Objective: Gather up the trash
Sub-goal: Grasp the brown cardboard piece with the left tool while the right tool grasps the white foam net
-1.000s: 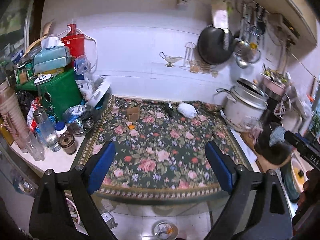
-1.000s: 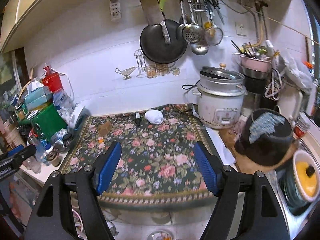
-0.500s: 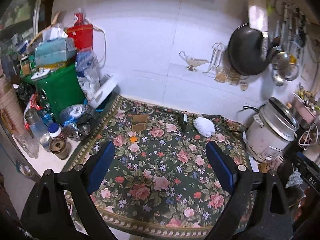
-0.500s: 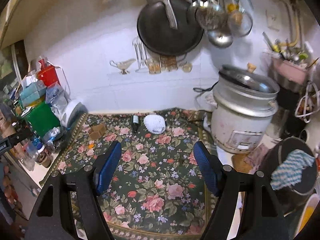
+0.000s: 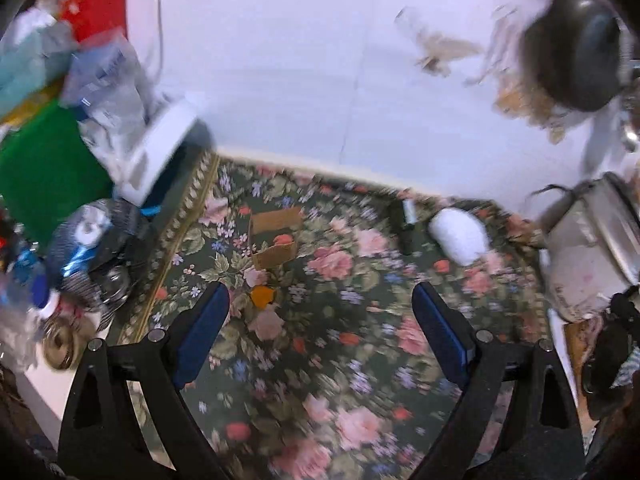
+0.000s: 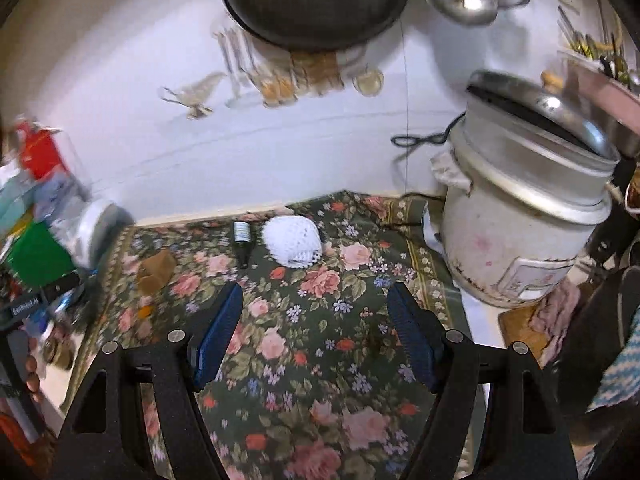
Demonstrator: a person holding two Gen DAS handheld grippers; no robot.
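Note:
On the floral cloth [image 5: 340, 320] lie a small open cardboard box [image 5: 274, 236], an orange scrap [image 5: 262, 295], a small dark bottle [image 5: 406, 220] and a white foam net wrap [image 5: 460, 236]. In the right wrist view the box [image 6: 156, 272], the bottle [image 6: 243, 240], the white wrap [image 6: 292, 240] and the orange scrap [image 6: 144, 312] show too. My left gripper [image 5: 320, 336] is open and empty, above the cloth short of the box. My right gripper [image 6: 316, 334] is open and empty, short of the wrap.
A rice cooker [image 6: 528, 216] stands at the right. A green box [image 5: 44, 168], bottles and bags crowd the left edge. A black pan [image 6: 316, 0] and ladles hang on the white tiled wall behind. A dark pot [image 6: 608, 344] stands at the far right.
Both grippers have moved forward and lower over the cloth, closer to the trash items. Both stay open. The left view is now motion-blurred.

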